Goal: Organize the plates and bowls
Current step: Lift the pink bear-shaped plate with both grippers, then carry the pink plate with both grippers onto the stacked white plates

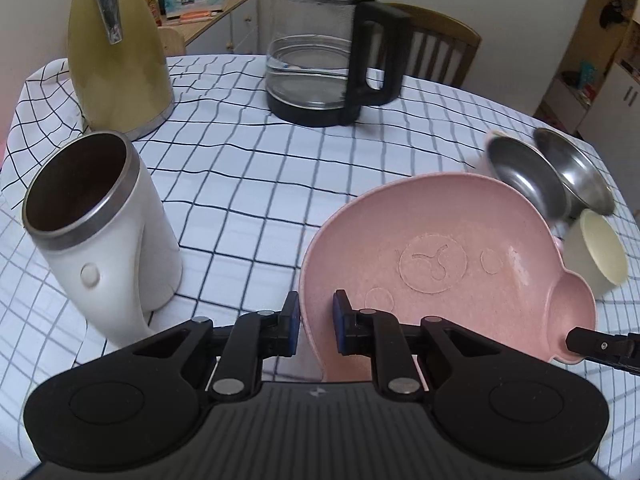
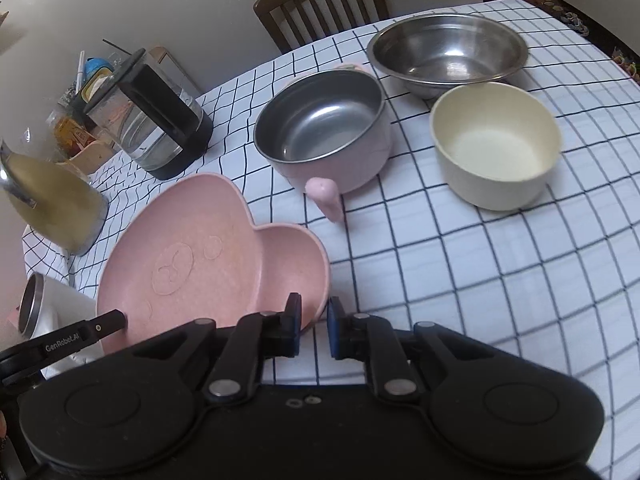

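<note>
A pink bear-shaped plate (image 1: 440, 264) is tilted up off the checked tablecloth. My left gripper (image 1: 316, 322) has its jaws on either side of the plate's near-left rim, pinching it. My right gripper (image 2: 313, 330) is shut on the plate's (image 2: 180, 256) ear lobe edge; one of its fingers (image 1: 588, 342) shows in the left wrist view at the plate's right end. Beyond stand a pink pot with a steel inside (image 2: 320, 128), a steel bowl (image 2: 448, 52) and a cream bowl (image 2: 496, 144).
A white steel-rimmed mug (image 1: 100, 232) stands close left of my left gripper. A yellow thermos (image 1: 116, 44) and a glass kettle with black handle (image 1: 320, 52) stand at the back. A wooden chair (image 2: 320, 0) is behind the table.
</note>
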Tool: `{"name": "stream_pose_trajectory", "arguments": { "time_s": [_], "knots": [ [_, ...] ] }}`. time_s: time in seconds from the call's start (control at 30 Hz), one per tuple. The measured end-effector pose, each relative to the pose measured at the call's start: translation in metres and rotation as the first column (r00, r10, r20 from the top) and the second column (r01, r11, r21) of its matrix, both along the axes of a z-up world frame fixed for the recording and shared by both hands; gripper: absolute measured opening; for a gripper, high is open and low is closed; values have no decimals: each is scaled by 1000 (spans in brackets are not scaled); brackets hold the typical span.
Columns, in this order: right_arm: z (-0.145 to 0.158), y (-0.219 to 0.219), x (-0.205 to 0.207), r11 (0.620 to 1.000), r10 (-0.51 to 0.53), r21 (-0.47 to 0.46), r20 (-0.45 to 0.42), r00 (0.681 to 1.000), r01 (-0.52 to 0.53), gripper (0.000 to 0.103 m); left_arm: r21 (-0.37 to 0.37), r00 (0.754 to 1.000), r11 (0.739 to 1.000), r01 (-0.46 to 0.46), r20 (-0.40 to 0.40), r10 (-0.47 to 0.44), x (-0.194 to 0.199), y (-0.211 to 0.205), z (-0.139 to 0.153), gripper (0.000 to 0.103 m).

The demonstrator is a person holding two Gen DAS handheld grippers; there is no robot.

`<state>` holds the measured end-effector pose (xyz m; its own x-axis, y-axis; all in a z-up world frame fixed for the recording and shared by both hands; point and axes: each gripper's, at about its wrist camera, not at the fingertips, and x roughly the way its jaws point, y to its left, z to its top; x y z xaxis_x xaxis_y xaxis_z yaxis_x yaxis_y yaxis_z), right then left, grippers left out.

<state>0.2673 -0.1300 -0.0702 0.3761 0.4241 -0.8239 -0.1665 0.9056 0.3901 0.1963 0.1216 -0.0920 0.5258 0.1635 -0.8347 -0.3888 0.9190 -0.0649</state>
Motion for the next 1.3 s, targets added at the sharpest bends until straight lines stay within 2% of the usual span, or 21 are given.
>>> {"name": "stream_pose_trajectory", "arguments": {
  "time_s": [0.63, 1.3],
  "knots": [
    [16, -81, -108, 992, -126, -21, -43, 991, 125, 14, -26, 987, 987, 158, -25, -158, -86, -75, 14, 16],
    [-9, -124, -165, 981, -191, -43, -121, 974, 187, 13, -45, 968, 971, 233, -86, -236, -130, -112, -13, 16]
  ]
}}
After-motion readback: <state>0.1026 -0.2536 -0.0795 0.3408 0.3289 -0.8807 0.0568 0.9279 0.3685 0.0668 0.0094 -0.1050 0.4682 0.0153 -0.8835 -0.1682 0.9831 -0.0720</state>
